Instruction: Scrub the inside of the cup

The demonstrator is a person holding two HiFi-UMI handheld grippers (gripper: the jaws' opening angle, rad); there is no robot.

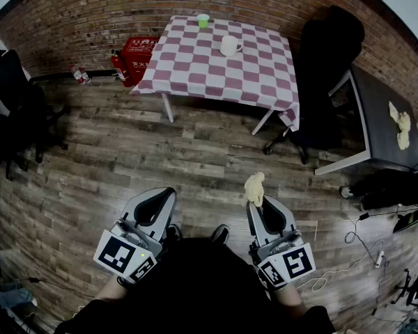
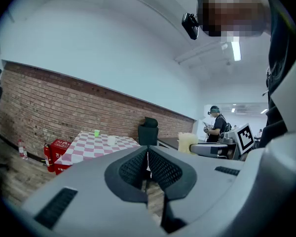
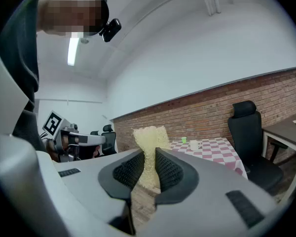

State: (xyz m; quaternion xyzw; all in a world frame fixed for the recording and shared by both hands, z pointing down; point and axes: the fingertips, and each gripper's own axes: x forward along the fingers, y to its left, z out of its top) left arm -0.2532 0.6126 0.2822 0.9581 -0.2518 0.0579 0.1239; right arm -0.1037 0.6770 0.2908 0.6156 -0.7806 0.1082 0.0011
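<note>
Yellow and fibrous, one sponge (image 3: 149, 132) is clamped between the jaws of the right tool (image 3: 149, 157), with its top sticking up past the tips. The left tool (image 2: 147, 157) has its jaws pressed together with nothing between them. These two are held nearly level above a wooden plank floor (image 1: 195, 152), well apart from the cup. One white cup (image 1: 230, 45) with a handle stands on the far surface (image 1: 195, 72), which is covered by a red-and-white checked cloth. One small green cup (image 1: 203, 21) stands near that surface's back edge, apart from the white one. One red box (image 1: 138, 53) sits on the floor at its left end, against the brick wall (image 1: 90, 12). One black office chair (image 1: 331, 54) stands to the right. Beside it, one dark surface (image 1: 376, 117) carries yellow scraps (image 1: 402, 127); how many is unclear.
</note>
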